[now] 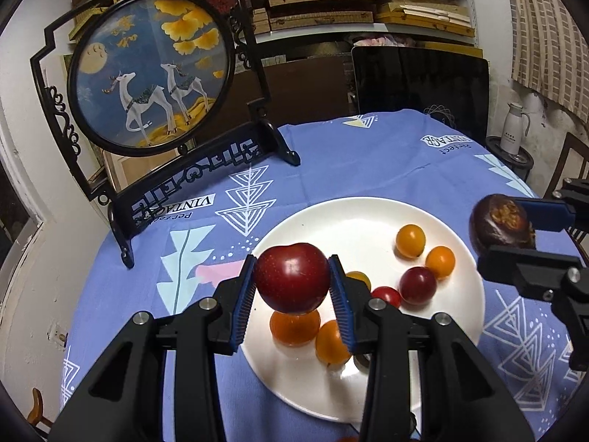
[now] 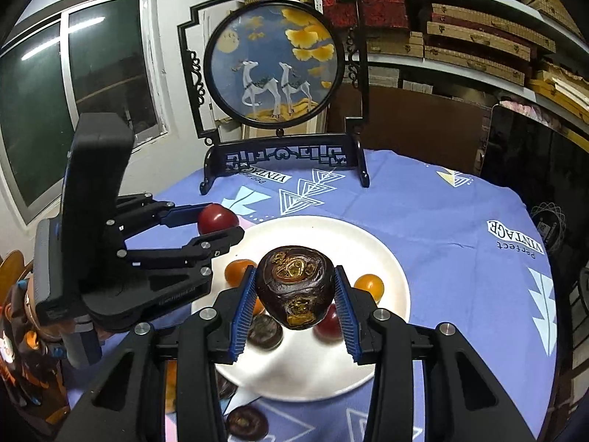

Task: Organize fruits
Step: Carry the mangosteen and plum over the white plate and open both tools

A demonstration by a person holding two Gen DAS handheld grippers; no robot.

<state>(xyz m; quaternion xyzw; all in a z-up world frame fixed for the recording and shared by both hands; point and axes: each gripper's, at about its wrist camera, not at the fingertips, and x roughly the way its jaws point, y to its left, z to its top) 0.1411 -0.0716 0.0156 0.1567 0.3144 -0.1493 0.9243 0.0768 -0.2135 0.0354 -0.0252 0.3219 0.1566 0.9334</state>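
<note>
My left gripper (image 1: 292,281) fingers clamp a red plum (image 1: 292,276) above the white plate (image 1: 368,221); right gripper (image 2: 294,289) fingers clamp a dark mangosteen (image 2: 294,287) over the plate, mid-table.

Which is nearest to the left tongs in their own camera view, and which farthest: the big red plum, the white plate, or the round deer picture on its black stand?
1. Big red plum: clamped in the left tongs.
2. White plate: just beneath.
3. Round deer picture: far back, left.

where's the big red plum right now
In the left wrist view the red plum sits clamped in the left gripper, above the white plate's left edge.
</note>
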